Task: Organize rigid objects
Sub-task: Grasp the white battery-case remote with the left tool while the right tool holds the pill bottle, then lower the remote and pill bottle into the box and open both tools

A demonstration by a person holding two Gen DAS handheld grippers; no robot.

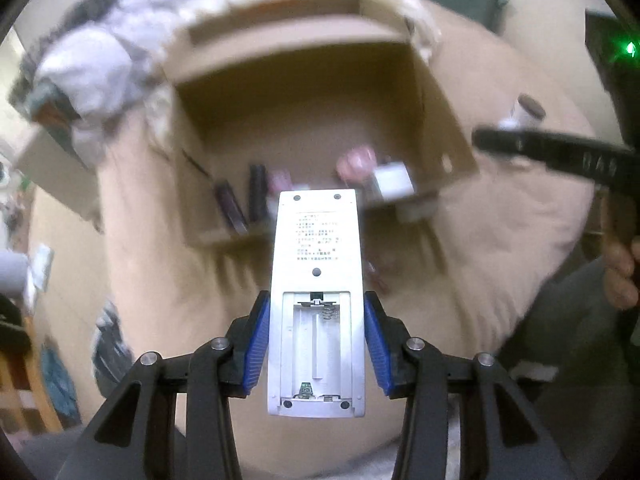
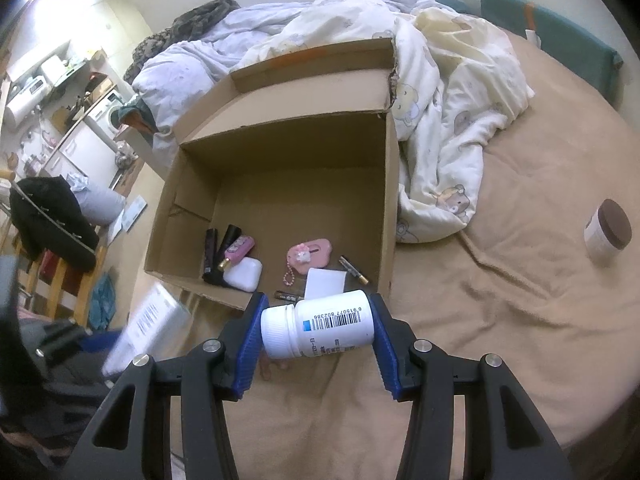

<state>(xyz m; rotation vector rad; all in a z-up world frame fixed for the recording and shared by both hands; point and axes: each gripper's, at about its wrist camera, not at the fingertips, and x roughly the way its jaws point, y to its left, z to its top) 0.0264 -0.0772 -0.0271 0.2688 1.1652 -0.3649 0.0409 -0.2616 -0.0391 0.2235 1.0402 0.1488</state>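
Note:
My left gripper is shut on a white remote control, back side up with its battery bay open, held above the bed in front of an open cardboard box. The view is blurred by motion. My right gripper is shut on a white pill bottle lying sideways between the pads, just in front of the box's near wall. The box holds several small items, among them a pink card holder, a white case and dark tubes. The remote also shows at the left of the right wrist view.
A jar with a brown lid stands on the tan bedsheet at the right. A rumpled white duvet lies behind and right of the box. A chair with dark clothes and kitchen furniture are at the left.

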